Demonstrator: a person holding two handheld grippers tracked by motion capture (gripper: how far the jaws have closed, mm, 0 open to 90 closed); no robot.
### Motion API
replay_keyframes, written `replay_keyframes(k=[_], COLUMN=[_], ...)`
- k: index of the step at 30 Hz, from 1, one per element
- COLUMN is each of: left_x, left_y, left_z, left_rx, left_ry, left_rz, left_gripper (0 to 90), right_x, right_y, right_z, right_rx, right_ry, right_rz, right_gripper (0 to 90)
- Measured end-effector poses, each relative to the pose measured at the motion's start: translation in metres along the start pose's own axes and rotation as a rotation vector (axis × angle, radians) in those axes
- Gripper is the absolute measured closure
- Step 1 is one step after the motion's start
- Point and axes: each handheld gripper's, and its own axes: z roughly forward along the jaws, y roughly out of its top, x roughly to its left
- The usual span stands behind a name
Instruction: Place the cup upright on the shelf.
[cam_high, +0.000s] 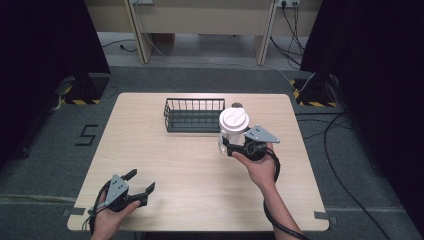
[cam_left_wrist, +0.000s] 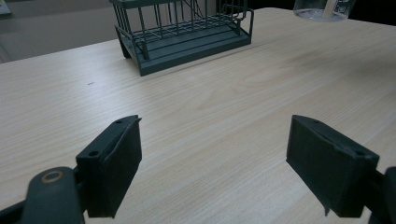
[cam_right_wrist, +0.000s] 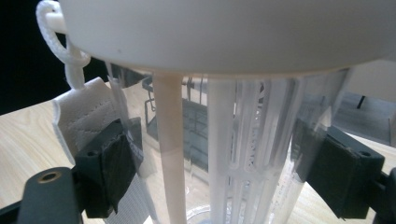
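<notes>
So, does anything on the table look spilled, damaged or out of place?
Nothing stands out. The clear bottle with its white lid is upright in the right hand-held gripper, the wire basket sits square on the table, and no spill shows.

Even overhead light keeps the pale worktop (cam_high: 200, 170) bright with soft, faint shadows, while both sides fall black. The right gripper view is blurred up close, its white lid (cam_right_wrist: 219, 32) overexposed.

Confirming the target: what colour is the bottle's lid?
White; the lid shows best in the high view, atop the clear bottle.
</notes>
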Motion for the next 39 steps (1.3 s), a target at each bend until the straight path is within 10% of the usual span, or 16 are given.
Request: replay_keyframes(k=[39], left_x=[-0.001], left_y=[0.0], left_z=[0.001], left_rx=[-0.01], left_ry=[-0.011], left_rz=[-0.003], left_gripper=[17.5], right_x=[-0.003], right_y=[0.026], right_z=[0.035], right_rx=[-0.005], right_ry=[-0.017], right_rz=[0.005], right_gripper=[17.5])
